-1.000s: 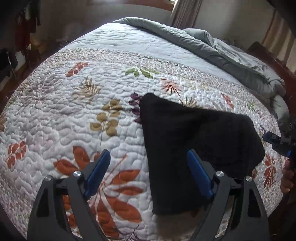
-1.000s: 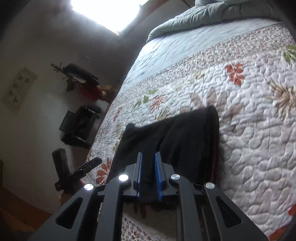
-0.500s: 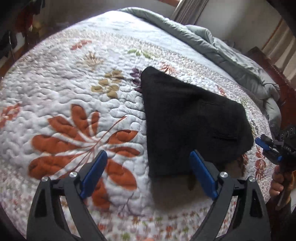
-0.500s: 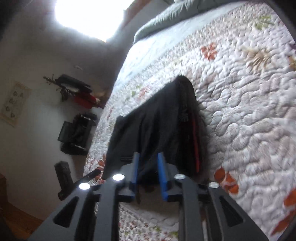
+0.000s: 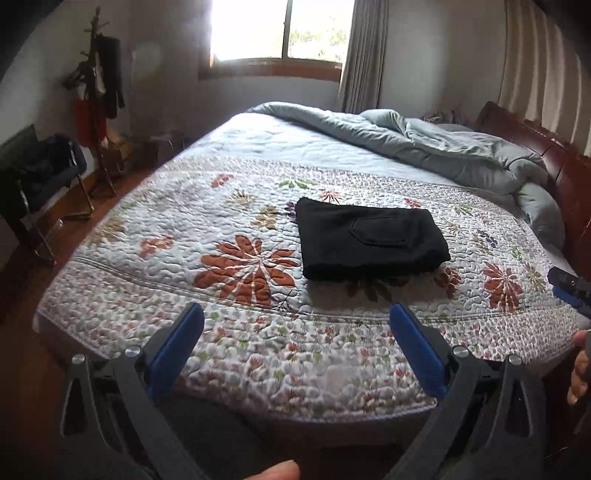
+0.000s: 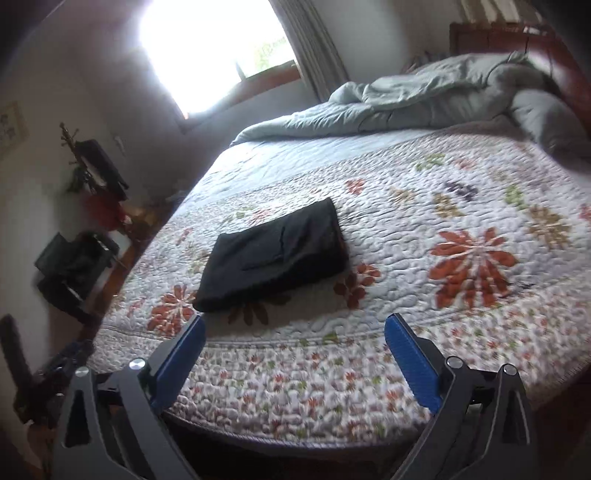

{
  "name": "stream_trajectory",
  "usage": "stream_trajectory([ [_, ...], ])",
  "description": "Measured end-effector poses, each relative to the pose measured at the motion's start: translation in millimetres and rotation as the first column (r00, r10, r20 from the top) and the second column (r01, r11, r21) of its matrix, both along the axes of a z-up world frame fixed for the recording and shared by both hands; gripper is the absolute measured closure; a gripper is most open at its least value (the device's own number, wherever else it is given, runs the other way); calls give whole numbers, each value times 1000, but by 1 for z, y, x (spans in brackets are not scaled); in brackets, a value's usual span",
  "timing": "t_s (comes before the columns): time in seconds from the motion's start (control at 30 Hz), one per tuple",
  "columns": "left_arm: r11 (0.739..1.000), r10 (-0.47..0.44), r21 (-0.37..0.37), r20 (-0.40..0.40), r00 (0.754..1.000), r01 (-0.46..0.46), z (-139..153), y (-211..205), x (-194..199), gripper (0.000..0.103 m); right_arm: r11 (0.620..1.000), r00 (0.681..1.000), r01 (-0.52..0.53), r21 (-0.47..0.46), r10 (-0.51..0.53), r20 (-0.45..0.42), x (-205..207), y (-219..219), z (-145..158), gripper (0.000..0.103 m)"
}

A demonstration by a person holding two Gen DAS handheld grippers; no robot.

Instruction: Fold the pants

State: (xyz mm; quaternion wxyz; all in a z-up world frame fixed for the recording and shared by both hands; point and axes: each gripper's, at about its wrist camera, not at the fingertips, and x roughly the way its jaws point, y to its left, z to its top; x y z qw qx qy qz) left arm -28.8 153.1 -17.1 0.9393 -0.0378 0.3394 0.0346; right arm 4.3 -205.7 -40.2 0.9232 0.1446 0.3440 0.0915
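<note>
The black pants (image 5: 369, 238) lie folded into a flat rectangle on the floral quilt (image 5: 184, 240), a back pocket facing up. In the right wrist view the same pants (image 6: 273, 254) sit near the bed's front edge. My left gripper (image 5: 297, 317) hangs off the foot of the bed, well back from the pants, its jaws opening wide with nothing between them. My right gripper (image 6: 293, 330) is also back from the bed edge, jaws opening wide and empty. The right gripper's tip (image 5: 569, 286) shows at the right edge of the left wrist view.
A rumpled grey duvet (image 5: 424, 144) lies along the far side by the wooden headboard (image 5: 554, 162). A coat stand (image 5: 98, 92) and a dark chair (image 5: 40, 173) stand left of the bed on the wooden floor. A window (image 5: 273, 29) is behind.
The right gripper let go of the pants and its jaws spread wide. Both grippers pulled back and up from the bed, so the whole quilt and room show.
</note>
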Motion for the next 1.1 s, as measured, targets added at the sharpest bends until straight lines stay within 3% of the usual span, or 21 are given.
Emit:
stream_trajectory([
  [0.1,999,4,35,16,1000,-4,10,-13,-31,3,991,996,73,-111,-65,67,-40,12,20,4],
  [0.23,998,-13,67,38,999,10,24,-30,-63,3,975,988,105,-194,-80,131,-80,27,40,4],
  [0.5,995,-29,98,58,998,24,42,-55,-105,3,971,984,112,-211,-78,161,-129,44,63,4],
  [0.73,996,-35,79,81,996,29,53,-64,-121,3,959,979,112,-261,-61,196,-146,59,66,4],
  [1.1,998,-55,47,62,997,52,43,-70,-115,3,964,985,89,-249,-48,166,-136,62,55,4],
])
